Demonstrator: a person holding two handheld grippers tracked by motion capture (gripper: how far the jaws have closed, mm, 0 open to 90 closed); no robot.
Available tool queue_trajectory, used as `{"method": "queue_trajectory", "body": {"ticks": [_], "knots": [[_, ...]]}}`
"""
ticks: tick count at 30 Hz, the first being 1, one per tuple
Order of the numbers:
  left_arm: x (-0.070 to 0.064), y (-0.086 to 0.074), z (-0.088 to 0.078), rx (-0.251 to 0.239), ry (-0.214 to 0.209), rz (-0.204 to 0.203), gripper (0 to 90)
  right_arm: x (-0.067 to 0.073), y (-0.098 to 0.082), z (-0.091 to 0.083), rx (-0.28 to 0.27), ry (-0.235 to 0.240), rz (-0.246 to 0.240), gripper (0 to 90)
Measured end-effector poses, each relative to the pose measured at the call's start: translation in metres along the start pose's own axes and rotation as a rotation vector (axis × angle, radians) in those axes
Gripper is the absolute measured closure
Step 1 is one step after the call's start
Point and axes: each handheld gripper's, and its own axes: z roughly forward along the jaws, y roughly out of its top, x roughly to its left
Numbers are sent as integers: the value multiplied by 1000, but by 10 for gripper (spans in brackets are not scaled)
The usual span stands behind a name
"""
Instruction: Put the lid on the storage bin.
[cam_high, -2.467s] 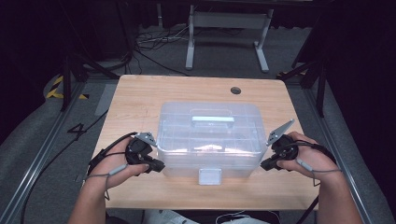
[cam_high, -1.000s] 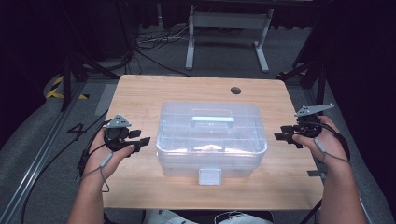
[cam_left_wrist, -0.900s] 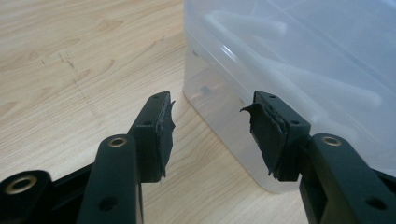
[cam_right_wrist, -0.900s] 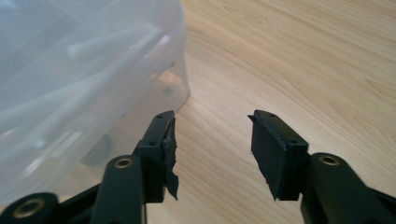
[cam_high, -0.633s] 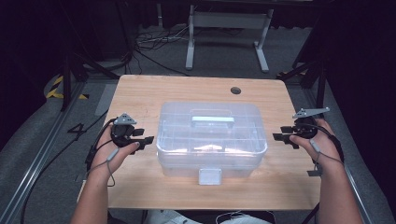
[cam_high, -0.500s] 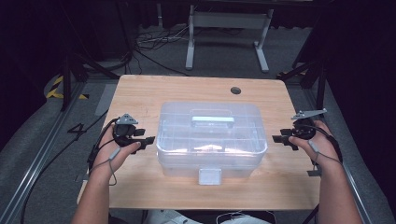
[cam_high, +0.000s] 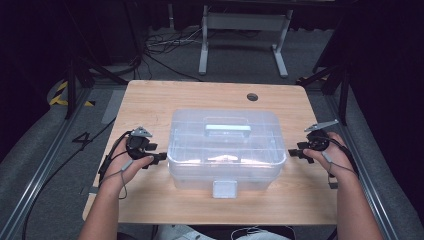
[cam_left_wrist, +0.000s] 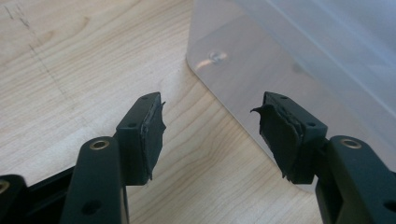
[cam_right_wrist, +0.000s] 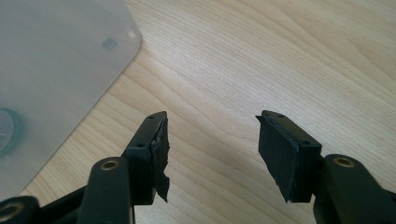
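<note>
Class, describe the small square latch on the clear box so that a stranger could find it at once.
Start at the wooden table and find the clear plastic box at its middle. On the box's near wall, low and centred, hangs the latch: a small pale square tab, unlike the long handle on the lid.

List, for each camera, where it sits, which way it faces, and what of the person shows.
High view: above the person's side, facing forward and down on the table; both forearms, left gripper, right gripper.
Left gripper view: on the left gripper, looking along its open fingers at the clear box.
Right gripper view: on the right gripper, open, facing the tabletop.
Shared: all three views show the box and table.
</note>
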Motion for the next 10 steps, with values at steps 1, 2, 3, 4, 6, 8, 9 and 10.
{"method": "queue_trajectory", "body": {"ticks": [1, 2, 3, 4, 6, 8, 9, 10], "knots": [[1, -1, 1, 7, -4, 4, 402, 0, 0, 2, 5, 1, -3, 435], [1, -2, 3, 17, -3, 0, 401, 0, 0, 3, 7, 1, -2, 435], [2, -3, 5, 25, -3, 4, 401, 0, 0, 4, 10, 0, -3, 435], [2, -3, 5, 25, -3, 4, 401, 0, 0, 4, 10, 0, -3, 435], [4, -5, 7, 36, -4, 11, 400, -1, -1, 8, 15, 4, -9, 434], [4, -5, 8, 42, -11, 7, 398, -1, -1, 10, 22, 8, -8, 434], [4, -5, 8, 42, -11, 7, 396, -1, -1, 10, 18, 8, -12, 434], [4, -5, 7, 44, -12, 14, 396, -1, -1, 10, 18, 8, -12, 434]]}}
